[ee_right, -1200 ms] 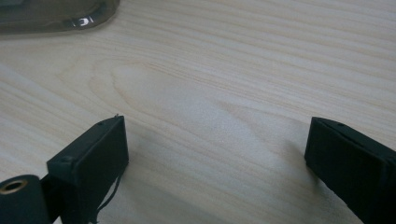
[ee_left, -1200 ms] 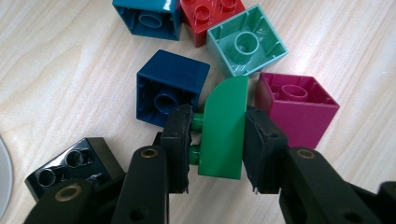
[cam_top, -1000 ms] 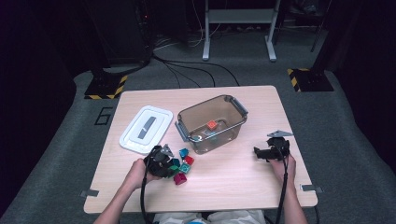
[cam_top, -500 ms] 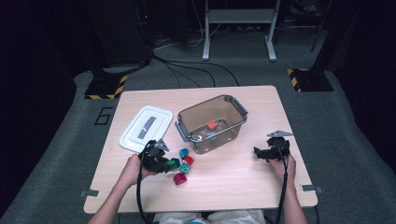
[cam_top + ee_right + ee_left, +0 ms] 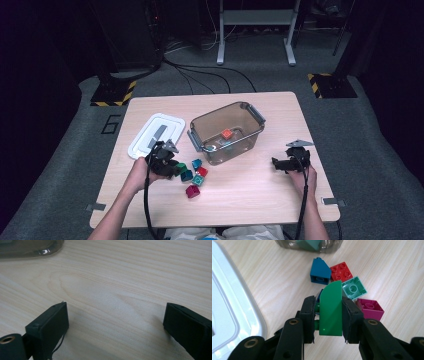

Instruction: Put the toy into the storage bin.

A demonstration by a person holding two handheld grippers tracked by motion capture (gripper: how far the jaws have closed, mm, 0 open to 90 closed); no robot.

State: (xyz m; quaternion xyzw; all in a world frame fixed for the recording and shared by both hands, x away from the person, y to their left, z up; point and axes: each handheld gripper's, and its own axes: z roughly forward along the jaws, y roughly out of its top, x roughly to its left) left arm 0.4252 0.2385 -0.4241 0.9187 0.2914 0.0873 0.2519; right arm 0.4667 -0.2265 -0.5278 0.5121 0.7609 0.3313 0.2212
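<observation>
Tongs (image 5: 328, 320) on the left are clamped on a green plastic building block with a rounded top (image 5: 331, 310), its long axis running straight out between the pads and held just clear of the wooden worktop (image 5: 250, 200). Off to the far right of that grip, a clear brown plastic bin (image 5: 227, 131) is seen, open-topped, an orange block (image 5: 227, 134) inside. The left hand is judged much the nearer for the drop. A loose cluster of blue (image 5: 320, 271), red (image 5: 341, 271), teal (image 5: 354, 288) and magenta (image 5: 370, 308) blocks is left beside the bin. The right tongs (image 5: 116, 322) are spread wide and empty, parked low over bare wood. A white lid (image 5: 156, 135) is lying at far left.
</observation>
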